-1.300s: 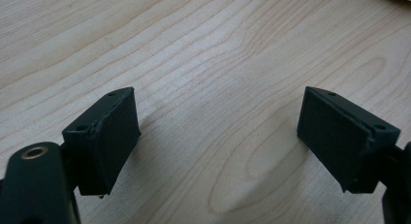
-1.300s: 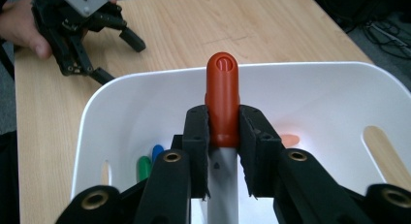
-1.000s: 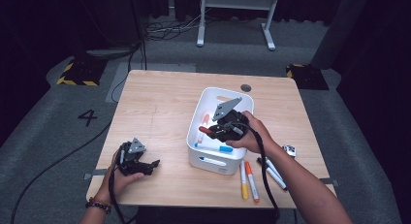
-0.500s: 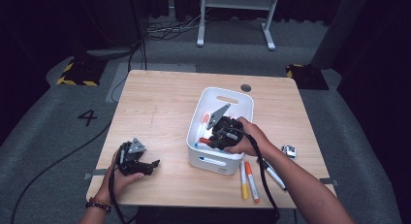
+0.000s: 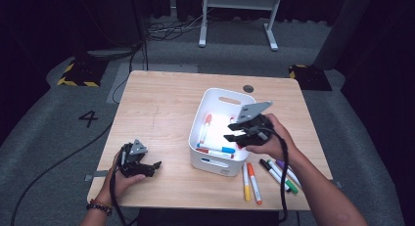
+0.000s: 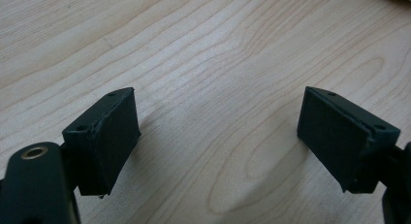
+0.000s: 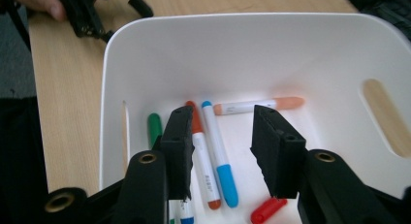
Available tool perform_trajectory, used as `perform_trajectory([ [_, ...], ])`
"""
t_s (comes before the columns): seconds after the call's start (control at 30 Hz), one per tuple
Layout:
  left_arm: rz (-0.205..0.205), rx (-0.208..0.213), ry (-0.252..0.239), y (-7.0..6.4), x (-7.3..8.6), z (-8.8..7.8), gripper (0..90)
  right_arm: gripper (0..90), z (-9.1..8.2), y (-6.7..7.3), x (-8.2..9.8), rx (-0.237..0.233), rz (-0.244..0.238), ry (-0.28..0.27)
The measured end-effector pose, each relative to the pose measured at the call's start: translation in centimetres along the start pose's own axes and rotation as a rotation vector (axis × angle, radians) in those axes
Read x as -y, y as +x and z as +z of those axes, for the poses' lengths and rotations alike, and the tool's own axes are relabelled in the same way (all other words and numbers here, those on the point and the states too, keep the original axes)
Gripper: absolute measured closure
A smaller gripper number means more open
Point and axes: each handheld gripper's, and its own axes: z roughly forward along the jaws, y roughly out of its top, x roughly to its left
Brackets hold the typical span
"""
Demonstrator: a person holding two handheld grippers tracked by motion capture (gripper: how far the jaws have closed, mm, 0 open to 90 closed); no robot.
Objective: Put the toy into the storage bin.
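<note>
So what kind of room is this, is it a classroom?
Probably not a classroom; more likely a lab or studio for recording. The wooden table stands alone on grey carpet with dark curtains around, hazard-striped blocks sit on the floor, and a number 4 is marked beside the table.

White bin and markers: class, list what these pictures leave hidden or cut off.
- Right gripper view: the red marker is partly behind a jaw; its length is hidden.
- Green marker: lower end behind the other jaw.
- High view: the bin wall hides markers' ends inside.
</note>
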Motion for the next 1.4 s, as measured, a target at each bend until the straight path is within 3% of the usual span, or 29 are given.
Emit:
perform_trajectory([
  [0.03,0.0,0.0,0.0,0.0,0.0,0.0,15.2,60.8,-1.1,-0.1,0.7,0.028,0.011,-0.021],
  [0.23,0.0,0.001,0.002,0.0,0.0,0.0,15.1,61.1,-5.2,-0.3,4.9,0.079,0.065,-0.112],
  [0.4,-0.002,0.001,0.001,0.0,0.0,0.0,15.1,61.1,-6.3,0.0,8.3,0.102,0.092,-0.129],
  [0.6,0.001,0.002,0.003,0.0,0.0,0.0,15.0,60.8,-4.2,1.0,12.6,0.141,0.124,-0.053],
  [0.7,-0.002,0.001,0.0,0.0,0.0,0.0,15.0,61.1,-2.9,0.9,14.4,0.15,0.145,-0.013],
  [0.77,-0.002,0.001,0.0,0.0,0.0,0.0,15.0,61.2,-1.8,0.7,15.7,0.13,0.173,0.003],
  [0.9,-0.001,0.001,0.0,0.0,0.0,0.0,15.0,61.1,0.1,0.7,17.6,0.148,0.183,0.062],
  [1.03,0.001,0.002,0.002,0.0,0.0,0.0,15.0,61.9,1.0,0.6,18.8,0.137,0.223,0.071],
  [1.33,0.001,0.001,0.002,0.0,0.0,0.0,15.0,62.4,2.4,0.7,20.6,0.117,0.243,0.119],
  [1.4,0.001,0.001,0.002,0.0,0.0,0.0,15.1,64.5,2.4,0.5,20.8,0.104,0.268,0.103],
])
